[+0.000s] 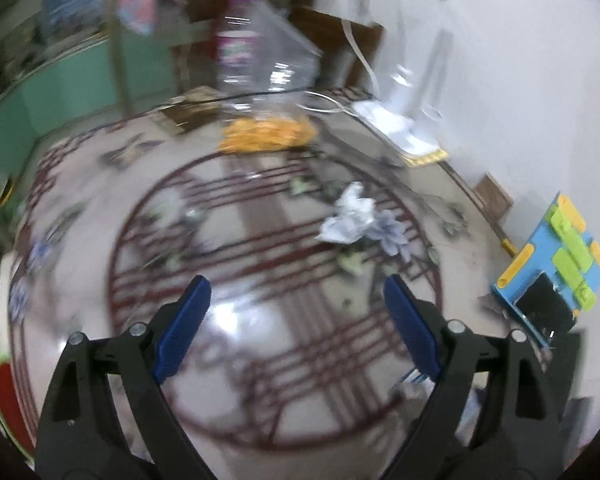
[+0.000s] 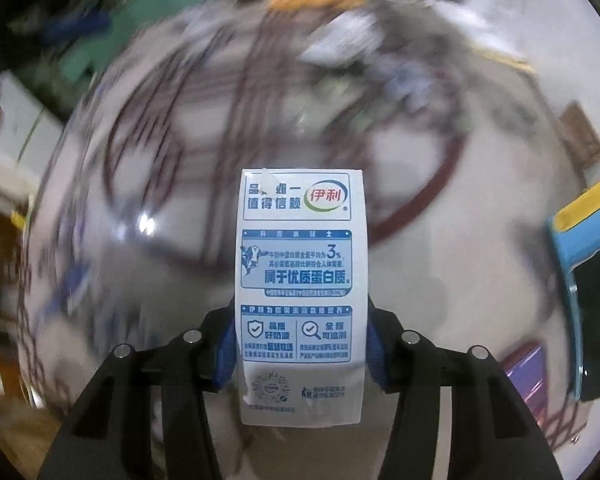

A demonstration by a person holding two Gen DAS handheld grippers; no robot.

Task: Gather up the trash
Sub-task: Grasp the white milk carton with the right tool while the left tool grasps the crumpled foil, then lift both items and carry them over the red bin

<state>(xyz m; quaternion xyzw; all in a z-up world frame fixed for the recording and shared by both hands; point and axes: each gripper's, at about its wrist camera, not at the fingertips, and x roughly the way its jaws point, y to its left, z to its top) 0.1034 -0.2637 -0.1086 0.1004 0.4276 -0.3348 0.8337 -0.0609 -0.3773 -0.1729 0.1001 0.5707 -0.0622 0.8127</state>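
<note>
Carton [image 2: 300,280] clamped between right gripper [image 2: 302,344] pads, over patterned table [image 2: 440,280]. Left gripper [image 1: 296,320] fingers wide apart, empty, crumpled paper [image 1: 350,216] ahead on table.

**Round patterned table in a cluttered room**

You are looking down on a glossy table top [image 1: 80,240] printed with dark red rings, bars and faded flowers; lamp glare sits on it toward six o'clock. At one to three o'clock you have a plain white wall [image 1: 520,80]. At nine to ten o'clock stands a green cabinet [image 1: 72,92]. At twelve o'clock, blurred dark wooden furniture [image 1: 332,36] fills the back of the room.
</note>
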